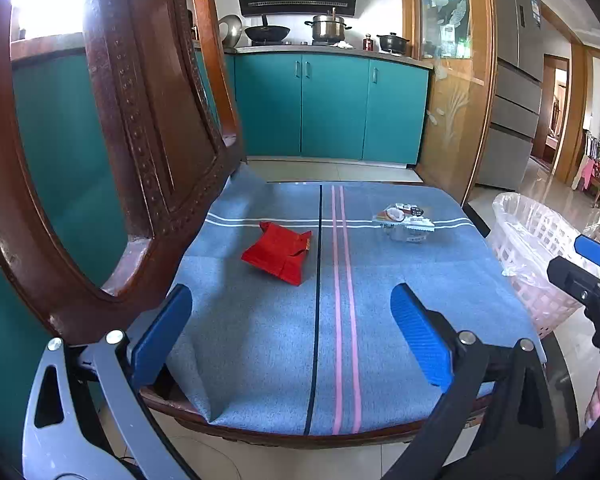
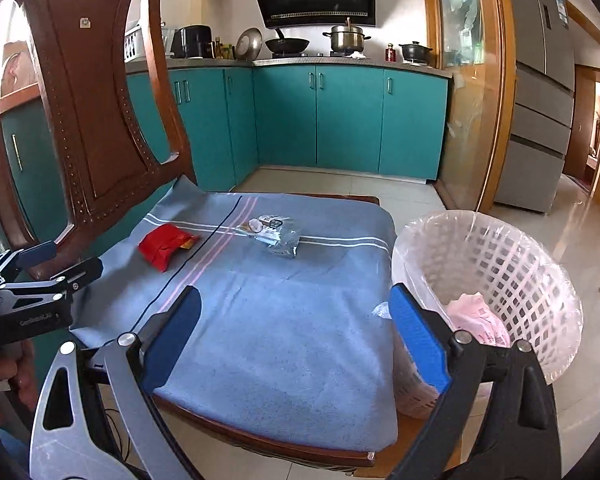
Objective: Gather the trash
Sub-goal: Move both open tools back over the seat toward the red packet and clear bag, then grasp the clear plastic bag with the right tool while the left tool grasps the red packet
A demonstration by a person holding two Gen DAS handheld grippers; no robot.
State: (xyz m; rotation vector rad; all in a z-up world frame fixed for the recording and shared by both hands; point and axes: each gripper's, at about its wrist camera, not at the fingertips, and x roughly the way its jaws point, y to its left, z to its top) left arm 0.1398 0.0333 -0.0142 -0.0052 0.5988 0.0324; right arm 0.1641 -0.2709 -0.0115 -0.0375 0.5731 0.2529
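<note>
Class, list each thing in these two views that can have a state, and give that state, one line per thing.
Left tongs: open, nothing between the jaws.
Right tongs: open, nothing between the jaws.
Red wrapper: crumpled, lying on the chair cloth.
Clear wrapper: crumpled, lying on the cloth, apart from the red one.
Bin: upright, lined, pink trash inside.
Cabinet doors: shut.

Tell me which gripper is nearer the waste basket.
Right. The right gripper hangs at the chair seat's edge with the waste basket right beside its finger; the left gripper is further over, by the chair back.
</note>
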